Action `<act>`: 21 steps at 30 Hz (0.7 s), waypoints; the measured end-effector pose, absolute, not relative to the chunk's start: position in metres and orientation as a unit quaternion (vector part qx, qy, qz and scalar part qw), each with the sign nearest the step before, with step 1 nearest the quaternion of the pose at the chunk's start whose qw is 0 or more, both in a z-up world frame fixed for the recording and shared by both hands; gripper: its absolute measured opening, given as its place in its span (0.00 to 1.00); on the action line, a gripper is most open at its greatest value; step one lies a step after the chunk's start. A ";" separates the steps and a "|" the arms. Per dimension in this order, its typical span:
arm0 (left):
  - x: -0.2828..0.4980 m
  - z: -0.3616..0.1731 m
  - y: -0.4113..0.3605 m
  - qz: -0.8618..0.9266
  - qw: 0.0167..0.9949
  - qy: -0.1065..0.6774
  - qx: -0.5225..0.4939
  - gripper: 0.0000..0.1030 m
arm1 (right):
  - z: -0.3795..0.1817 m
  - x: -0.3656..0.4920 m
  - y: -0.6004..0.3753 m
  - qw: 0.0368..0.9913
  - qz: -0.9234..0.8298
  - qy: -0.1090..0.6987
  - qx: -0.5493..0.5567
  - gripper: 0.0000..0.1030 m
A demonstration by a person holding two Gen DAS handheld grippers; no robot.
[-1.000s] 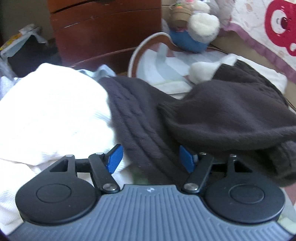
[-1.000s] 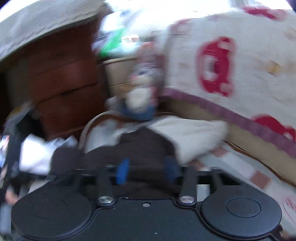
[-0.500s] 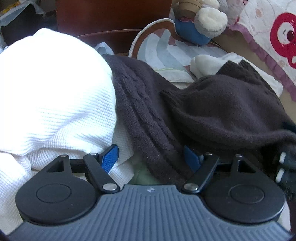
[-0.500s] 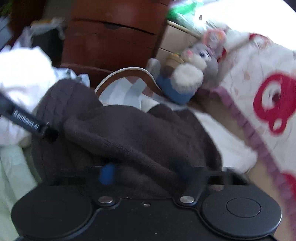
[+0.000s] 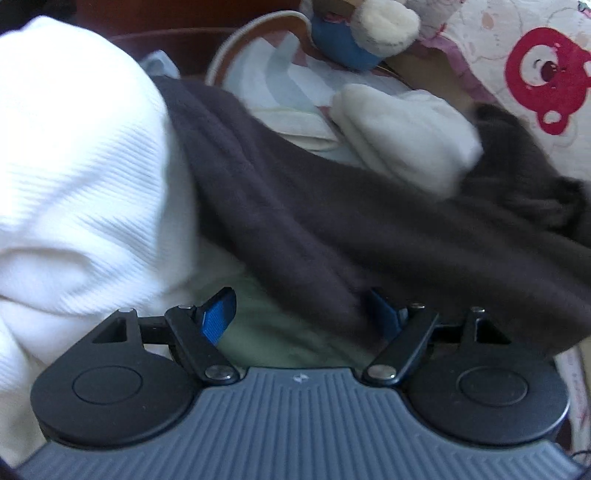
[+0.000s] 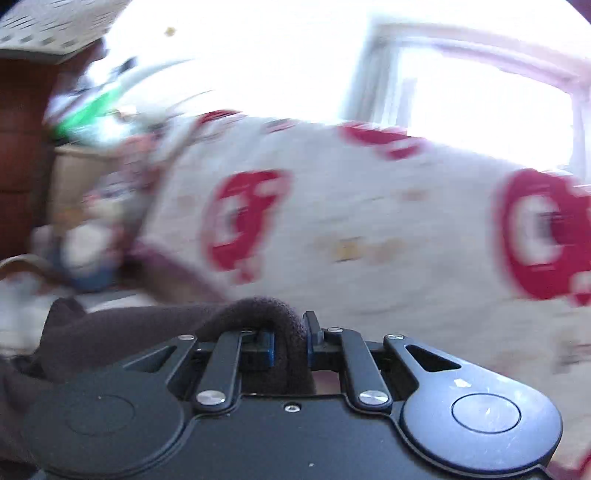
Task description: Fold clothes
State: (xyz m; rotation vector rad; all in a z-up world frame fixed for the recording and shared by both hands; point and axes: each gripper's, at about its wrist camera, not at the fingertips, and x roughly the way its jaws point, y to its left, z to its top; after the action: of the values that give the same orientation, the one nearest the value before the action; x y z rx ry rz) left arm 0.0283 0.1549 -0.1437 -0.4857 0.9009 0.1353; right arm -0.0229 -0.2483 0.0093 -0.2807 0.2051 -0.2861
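Observation:
A dark brown knitted sweater [image 5: 332, 221] stretches across the left wrist view from upper left to lower right. My left gripper [image 5: 299, 314] stands open, its blue pads wide apart, and the sweater's hem lies against the right pad [image 5: 380, 310]. A white ribbed garment [image 5: 81, 177] bulges at the left. In the right wrist view my right gripper [image 6: 289, 345] is shut on a thick fold of the brown sweater [image 6: 258, 317], which trails off to the left.
A cream folded cloth [image 5: 402, 136] lies beyond the sweater. A plush toy [image 5: 362, 33] sits at the back on a striped pillow [image 5: 280, 85]. A white blanket with red bear prints [image 6: 369, 221] fills the right. Pale green bedding [image 5: 280, 332] shows under my left gripper.
My right gripper has shut on the sweater and swung it up and right, pulling it taut. The bunched mound has flattened, baring the cream cloth. My left gripper stays open.

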 end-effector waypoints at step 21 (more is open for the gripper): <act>0.028 -0.165 0.092 -0.006 0.833 0.497 -0.243 0.80 | -0.125 -0.235 -0.457 0.885 -0.303 0.315 0.159 0.11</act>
State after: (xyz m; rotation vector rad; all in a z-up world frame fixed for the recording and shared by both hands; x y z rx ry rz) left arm 0.0284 0.0917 -0.1655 -0.5158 1.0543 -0.0135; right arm -0.2347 -0.4566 -0.1248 0.3312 0.6557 -0.6293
